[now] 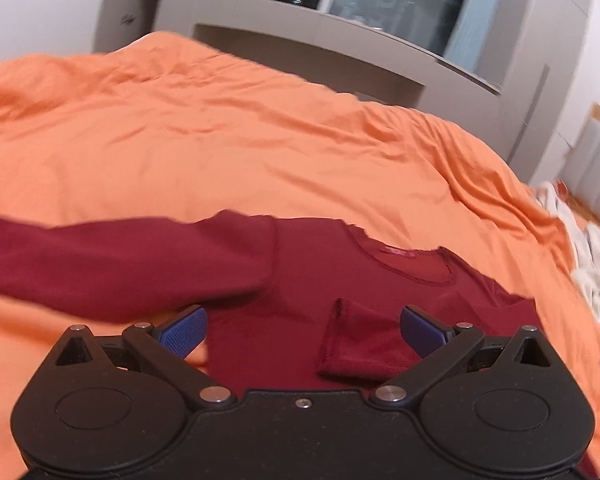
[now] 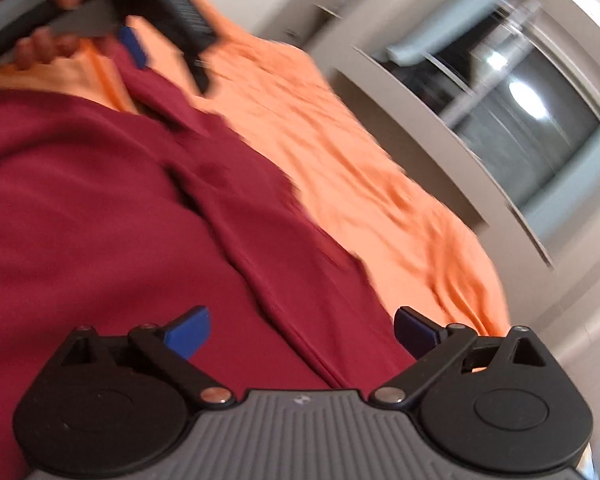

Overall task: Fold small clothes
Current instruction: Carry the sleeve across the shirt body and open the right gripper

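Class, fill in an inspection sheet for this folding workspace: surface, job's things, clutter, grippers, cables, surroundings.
Surface: orange bedspread, wrinkled.
Job's things: maroon long-sleeved shirt lying on it, one sleeve stretched left, the other sleeve's cuff folded onto the body.
Clutter: pale crumpled cloth at the bed's right edge.
Grippers: left gripper and right gripper both open, jaws wide, above the shirt, holding nothing.
Cables: nothing seen.
Surroundings: grey wall unit with glass doors.

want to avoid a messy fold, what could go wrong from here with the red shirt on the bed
1. One sleeve cuff already lies folded over the red shirt; the open left gripper above it could drag it askew.
2. The other sleeve lies stretched out over the orange bedsheet, so the fold may end up lopsided.
3. The open right gripper hovers over wrinkled cloth and might pinch several layers.
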Action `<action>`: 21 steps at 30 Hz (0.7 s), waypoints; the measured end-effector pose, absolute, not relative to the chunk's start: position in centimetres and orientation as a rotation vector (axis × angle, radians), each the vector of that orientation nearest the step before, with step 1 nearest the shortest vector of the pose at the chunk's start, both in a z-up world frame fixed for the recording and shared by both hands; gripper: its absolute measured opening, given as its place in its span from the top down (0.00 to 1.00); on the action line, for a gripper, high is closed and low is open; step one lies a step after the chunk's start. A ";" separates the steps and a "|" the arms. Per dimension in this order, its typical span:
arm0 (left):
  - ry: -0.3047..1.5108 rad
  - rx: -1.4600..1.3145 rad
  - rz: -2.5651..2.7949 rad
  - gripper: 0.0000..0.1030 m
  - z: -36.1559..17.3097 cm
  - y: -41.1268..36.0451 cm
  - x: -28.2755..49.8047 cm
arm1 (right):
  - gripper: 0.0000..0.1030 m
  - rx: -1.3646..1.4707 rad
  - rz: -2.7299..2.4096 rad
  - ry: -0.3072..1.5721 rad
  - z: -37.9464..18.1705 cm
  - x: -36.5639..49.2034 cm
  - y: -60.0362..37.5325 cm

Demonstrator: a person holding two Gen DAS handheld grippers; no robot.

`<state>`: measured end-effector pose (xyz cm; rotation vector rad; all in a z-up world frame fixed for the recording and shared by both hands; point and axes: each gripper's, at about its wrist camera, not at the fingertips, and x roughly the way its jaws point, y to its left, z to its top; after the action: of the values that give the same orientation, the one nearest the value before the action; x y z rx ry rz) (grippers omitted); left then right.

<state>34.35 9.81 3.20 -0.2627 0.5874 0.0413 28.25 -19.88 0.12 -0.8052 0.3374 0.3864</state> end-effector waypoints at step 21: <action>0.745 -0.218 -0.179 0.68 -2.2 7.8 43.5 | 0.51 -0.535 0.170 0.563 -3.6 36.5 -28.1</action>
<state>43.53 7.75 -2.21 -0.2175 0.7451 -0.1793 36.55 -28.12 -3.59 -0.5349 0.5633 0.1705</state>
